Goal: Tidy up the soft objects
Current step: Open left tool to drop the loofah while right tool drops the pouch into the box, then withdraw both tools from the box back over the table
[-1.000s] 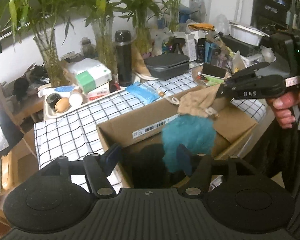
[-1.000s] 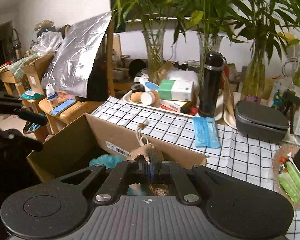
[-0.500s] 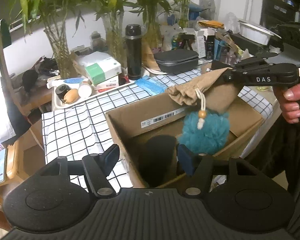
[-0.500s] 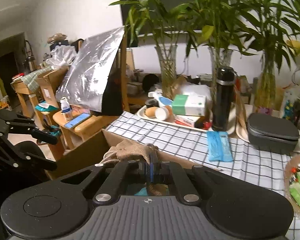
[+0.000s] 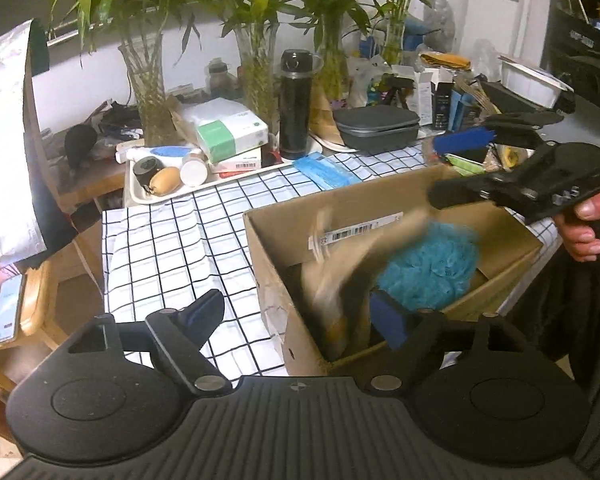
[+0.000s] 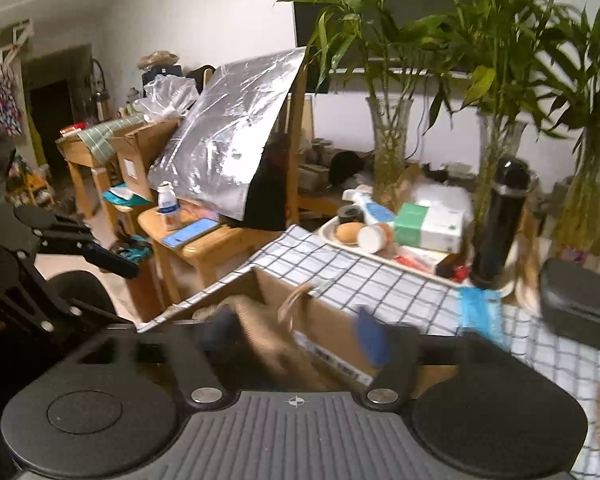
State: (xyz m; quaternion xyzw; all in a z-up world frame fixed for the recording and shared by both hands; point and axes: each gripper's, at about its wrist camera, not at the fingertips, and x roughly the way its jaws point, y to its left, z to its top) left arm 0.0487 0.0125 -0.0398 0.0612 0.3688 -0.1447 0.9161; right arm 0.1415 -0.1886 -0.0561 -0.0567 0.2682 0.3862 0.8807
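The tan drawstring pouch (image 5: 340,268) is a blur in my left view, loose in the air inside the open cardboard box (image 5: 272,280), against the box's left wall, with nothing pinching it. Just beside it, toward the box's right wall, the teal mesh puff (image 5: 432,264) lies inside the box. My right gripper (image 5: 444,172) hangs over the box's far right corner; its jaws have just been opening and now stand wide, one blue-padded finger (image 5: 464,142) above and the dark one below, with nothing between them. In my right view the pouch (image 6: 276,340) smears down between the spread fingers, touching neither pad as far as I can tell. My left gripper (image 5: 300,316) sits at the box's near edge, its jaws also just opening, wide apart and empty, one finger outside the box's left wall and the other over the interior. The box sits on the near right part of the checked tablecloth (image 5: 172,248). Toward the table's far edge I see a white tray (image 5: 140,196) of small items, a green and white carton (image 5: 232,134), a black flask (image 5: 296,104), a blue packet (image 5: 324,170) and a grey zip case (image 5: 376,126), with glass vases of bamboo (image 5: 256,52) behind. Off the table's left edge a phone (image 5: 6,308) lies on a wooden stool.
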